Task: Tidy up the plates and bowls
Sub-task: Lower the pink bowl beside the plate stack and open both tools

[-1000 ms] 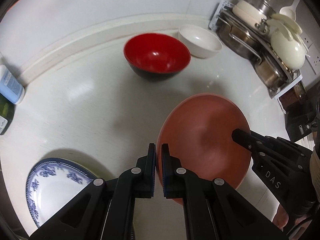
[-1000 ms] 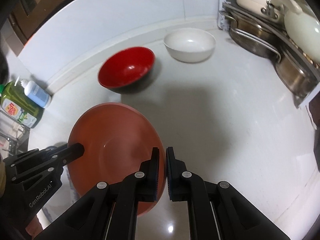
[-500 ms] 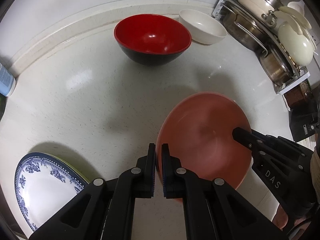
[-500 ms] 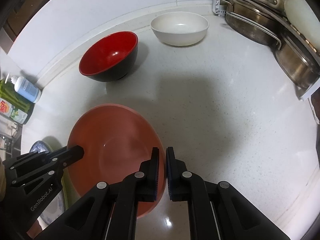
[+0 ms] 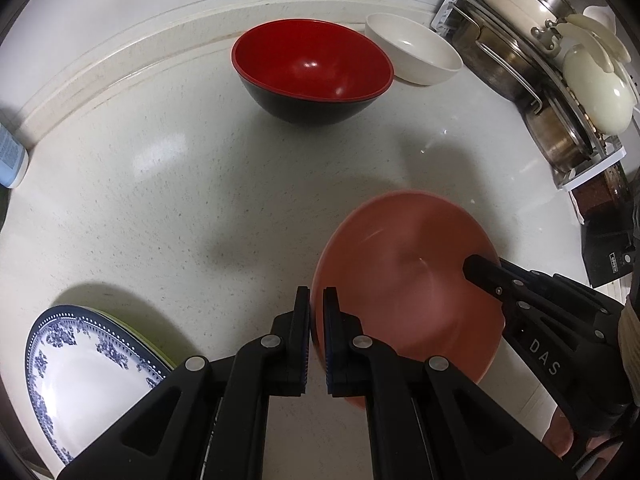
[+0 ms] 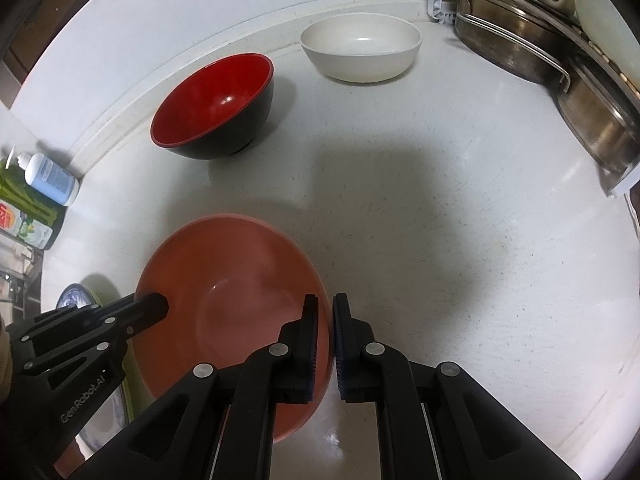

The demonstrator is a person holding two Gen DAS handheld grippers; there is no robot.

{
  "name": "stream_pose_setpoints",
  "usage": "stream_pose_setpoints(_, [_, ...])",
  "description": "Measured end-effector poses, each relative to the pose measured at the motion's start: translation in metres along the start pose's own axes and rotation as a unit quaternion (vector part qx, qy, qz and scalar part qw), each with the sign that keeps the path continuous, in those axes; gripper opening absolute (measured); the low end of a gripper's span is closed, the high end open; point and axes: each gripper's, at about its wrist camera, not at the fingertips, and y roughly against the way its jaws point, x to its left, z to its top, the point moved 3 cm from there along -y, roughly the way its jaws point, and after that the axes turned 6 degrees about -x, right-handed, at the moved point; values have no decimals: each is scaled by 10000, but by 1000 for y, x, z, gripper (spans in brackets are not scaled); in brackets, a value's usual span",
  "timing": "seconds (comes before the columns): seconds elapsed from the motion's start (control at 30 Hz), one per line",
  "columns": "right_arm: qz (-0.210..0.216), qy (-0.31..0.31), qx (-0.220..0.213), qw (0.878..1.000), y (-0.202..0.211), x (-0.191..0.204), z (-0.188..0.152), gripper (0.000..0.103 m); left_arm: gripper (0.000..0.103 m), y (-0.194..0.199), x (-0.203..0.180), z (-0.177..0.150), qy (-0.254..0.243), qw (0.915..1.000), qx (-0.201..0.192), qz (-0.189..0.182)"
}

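A terracotta-pink bowl point(image 5: 404, 276) is held between both grippers low over the white counter point(image 5: 200, 208); I cannot tell if it touches. My left gripper point(image 5: 316, 304) is shut on its left rim, and my right gripper point(image 6: 326, 308) is shut on its right rim. Each view shows the other gripper on the far rim: the right gripper point(image 5: 478, 268) and the left gripper point(image 6: 158, 304). Against the back wall stand a red-and-black bowl point(image 5: 312, 68) and a white bowl point(image 5: 416, 56). A blue-and-white plate point(image 5: 80, 360) lies at the lower left on a green plate.
A rack of steel pots and cream lids point(image 5: 552, 80) crowds the right side of the counter. A white pump bottle point(image 6: 48, 176) and a green dish-soap bottle point(image 6: 24, 224) stand at the left edge. A raised lip runs along the back wall.
Both grippers have sunk a little toward the counter with the pink bowl still gripped. The red and white bowls now look nearer.
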Motion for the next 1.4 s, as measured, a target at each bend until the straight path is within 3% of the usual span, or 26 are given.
stream_pose_setpoints(0.13, [32,-5,14,10000,-2,0,-2,10,9,-1,4,-1,17,10000,-7,97])
stream_pose_setpoints(0.23, [-48,26,-12,10000,-3,0,-4,10,16,0,6,0,20,9997,-64,221])
stream_pose_setpoints(0.5, [-138,53,-154,9998,5,0,-5,12,50,15,6,4,-217,9979,-297,532])
stream_pose_setpoints(0.67, [-38,-5,-350,9994,20,-1,-4,35,60,36,6,10,-337,9961,-569,590])
stream_pose_setpoints(0.8, [-45,67,-532,9986,33,2,2,36,71,57,2,18,-534,9901,-1015,807])
stream_pose_setpoints(0.9, [-50,71,-684,9976,44,2,9,36,75,69,0,28,-479,9878,-1250,800])
stream_pose_setpoints(0.97, [-70,76,-775,9969,50,0,14,45,76,74,-1,35,-462,9862,-1395,764])
stream_pose_setpoints(1.1, [-120,109,-996,9949,59,-2,28,47,81,82,-6,51,-563,9795,-1692,934])
stream_pose_setpoints(1.33, [-244,127,-1233,9920,66,-14,56,47,90,83,-13,81,-660,9762,-1799,1013])
stream_pose_setpoints(1.4, [-257,128,-1272,9915,66,-17,65,52,91,83,-16,91,-688,9756,-1816,1028])
